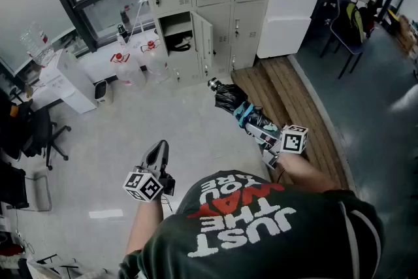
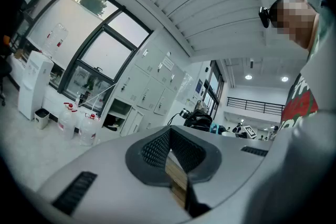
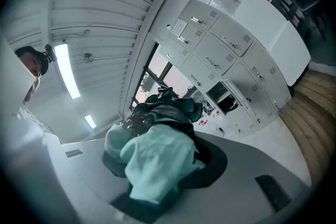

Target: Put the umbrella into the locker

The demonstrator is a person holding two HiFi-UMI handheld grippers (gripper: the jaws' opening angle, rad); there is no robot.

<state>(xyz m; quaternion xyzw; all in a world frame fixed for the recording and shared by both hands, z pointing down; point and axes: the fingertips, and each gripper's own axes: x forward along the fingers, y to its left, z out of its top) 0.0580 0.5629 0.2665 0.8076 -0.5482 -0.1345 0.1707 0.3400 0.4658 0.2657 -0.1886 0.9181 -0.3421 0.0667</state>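
Your right tongs [image 1: 261,131] are clamped on the folded black umbrella [image 1: 232,104], gripping it near its handle end where a teal strap [image 1: 243,113] wraps the fabric. In the right gripper view that teal cloth and the bunched black canopy fill the gap between the right tongs [image 3: 157,160], with the pads pressed against them. You hold the umbrella roughly level in the air, over the pale floor [image 1: 196,121] just beside the edge of the wooden platform [image 1: 294,95], with its far tip aimed toward the bank of lockers. The locker [image 1: 175,36] with its door [image 1: 204,42] swung open sits in the lower row, and something dark lies inside it; the umbrella is well apart from it and not yet inside. Your left tongs [image 1: 160,147] are held lower and to the left of the umbrella, also pointing roughly level toward the lockers. In the left gripper view the left tongs [image 2: 169,132] are closed with their tips meeting and nothing held between them. Two large water jugs [image 1: 134,70] stand on the floor to the left of the open locker, near the window wall.
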